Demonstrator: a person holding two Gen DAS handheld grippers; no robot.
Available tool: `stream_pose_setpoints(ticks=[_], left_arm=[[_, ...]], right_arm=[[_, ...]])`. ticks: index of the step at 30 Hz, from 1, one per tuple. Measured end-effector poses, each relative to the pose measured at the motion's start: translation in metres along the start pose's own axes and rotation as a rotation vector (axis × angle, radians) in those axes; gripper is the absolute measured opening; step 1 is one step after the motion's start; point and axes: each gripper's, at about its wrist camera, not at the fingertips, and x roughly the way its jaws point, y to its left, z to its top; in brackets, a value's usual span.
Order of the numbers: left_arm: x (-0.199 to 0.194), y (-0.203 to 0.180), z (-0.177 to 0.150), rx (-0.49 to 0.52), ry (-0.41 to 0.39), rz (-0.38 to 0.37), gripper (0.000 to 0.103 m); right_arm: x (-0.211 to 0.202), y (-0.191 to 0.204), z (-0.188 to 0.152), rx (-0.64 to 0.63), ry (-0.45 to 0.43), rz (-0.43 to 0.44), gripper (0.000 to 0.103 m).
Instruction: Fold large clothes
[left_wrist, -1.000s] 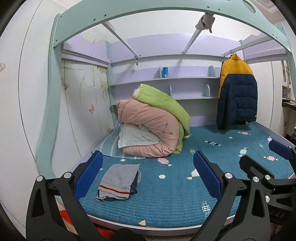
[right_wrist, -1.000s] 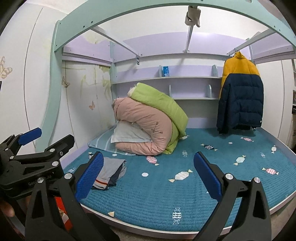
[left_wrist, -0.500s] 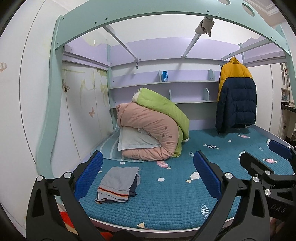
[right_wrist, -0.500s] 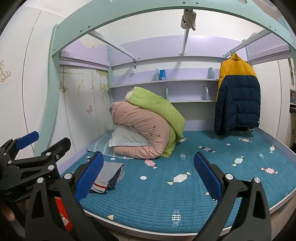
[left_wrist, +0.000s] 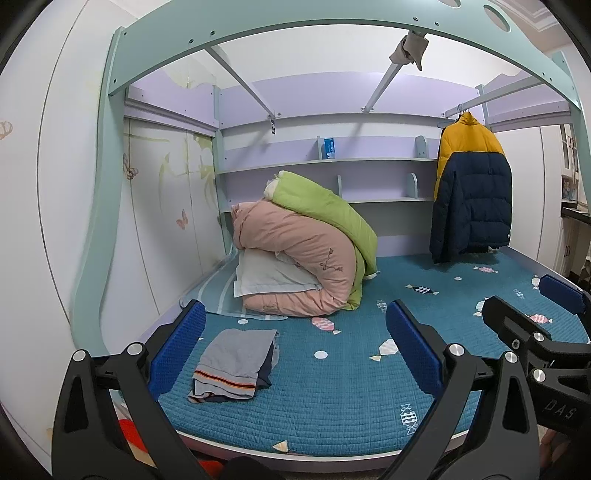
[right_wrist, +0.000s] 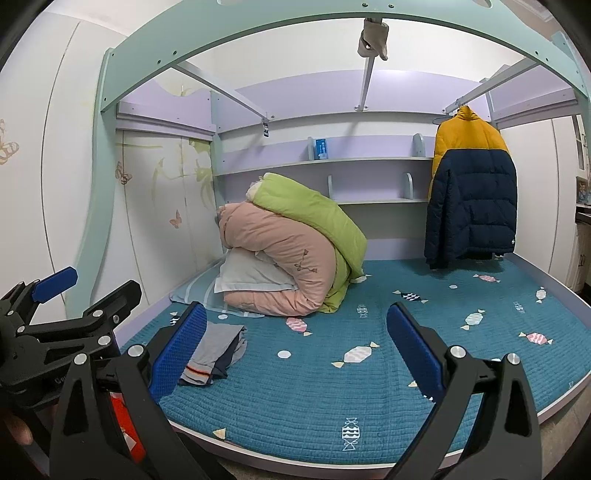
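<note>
From the left wrist view, my left gripper (left_wrist: 293, 345) stands wide apart, holding nothing, raised in front of the bed (left_wrist: 332, 406). Compared with a second ago the scene sits a little lower and smaller in this camera, so I have pulled back and tipped up slightly; nothing on the bed has shifted. The grey stack (left_wrist: 236, 363) lies near the front left edge of the mattress, flat, its striped hem toward me and its long axis running from me toward the bedding pile (left_wrist: 303, 254) behind it. It already looks folded. The jacket (left_wrist: 471, 188) hangs upright from the rail at the far right, collar up, long axis vertical, well apart from both grippers (I judge it the next large garment to fold, though I cannot be sure). My right gripper (left_wrist: 554, 321) shows at the right edge.

From the right wrist view, the right gripper (right_wrist: 295, 343) is likewise spread with nothing between its pads (right_wrist: 413, 347). This camera has also drifted back over the last second, the bed dropping in frame. The grey stack (right_wrist: 214, 350) sits just beyond the left pad, partly hidden by it. The jacket (right_wrist: 471, 184) hangs free, its front facing the room, hem just above the mattress. The left gripper (right_wrist: 74, 295) appears at the left, also unclenched. The retreat suggests one fold finished and the next piece not yet taken.
</note>
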Motion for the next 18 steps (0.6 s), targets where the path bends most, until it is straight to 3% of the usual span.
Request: stream_pose_setpoints(ticks=[18], left_arm=[[0.0019, -0.0025, -0.0006, 0.001, 0.006, 0.002, 0.098]], right_arm=[[0.0016, -0.0014, -0.0006, 0.007, 0.007, 0.003, 0.095]])
